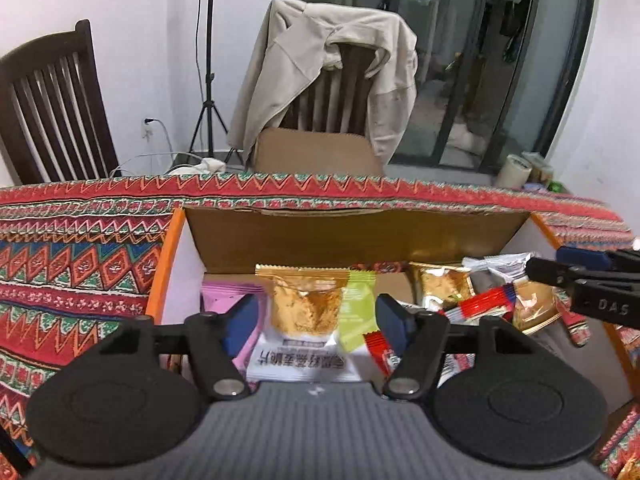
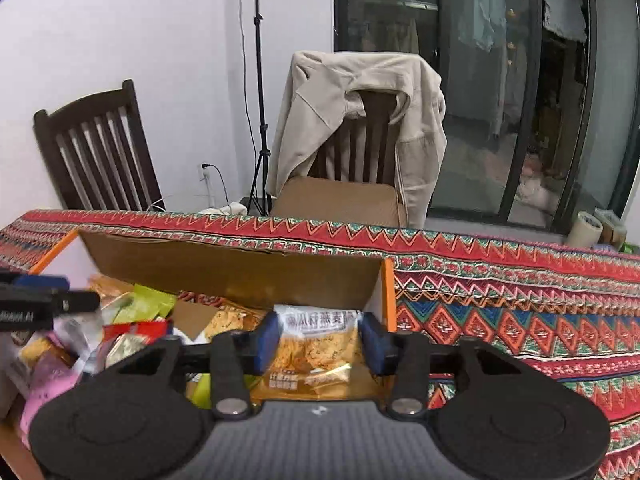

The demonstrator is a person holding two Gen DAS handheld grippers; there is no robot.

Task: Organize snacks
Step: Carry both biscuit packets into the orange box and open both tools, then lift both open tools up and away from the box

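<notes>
Hovering over an open cardboard box point(image 1: 360, 236), the left gripper point(image 1: 316, 320) has its jaws spread, with a gold-and-white packet point(image 1: 306, 320) lying between the blue pads point(image 1: 240, 326) and clear gaps on either side, so nothing is pinched. That packet sits in the box on top of a pink packet point(image 1: 224, 294) and beside a green packet point(image 1: 358, 308). Red sticks point(image 1: 484, 306) and more gold packets point(image 1: 442, 286) lie further right in the box, where the right gripper's fingers reach in at the frame edge.

From the right wrist view, the right gripper point(image 2: 318, 346) also has its jaws spread, over the box's right end near its orange-edged wall point(image 2: 388, 292). An orange packet point(image 2: 316, 354) with a white top lies between the pads point(image 2: 268, 344); it looks just clear of them, though the gaps are narrow. Further left in the box lie green, red and pink packets in a loose heap, and the left gripper's fingers point(image 2: 40, 300) show at the left edge.

The box stands on a table point(image 2: 520, 300) under a red patterned cloth. Behind it are two dark chairs point(image 2: 100, 148), one draped with a beige jacket point(image 2: 360, 120), a tripod point(image 2: 260, 100) and a glass door point(image 2: 500, 80).
</notes>
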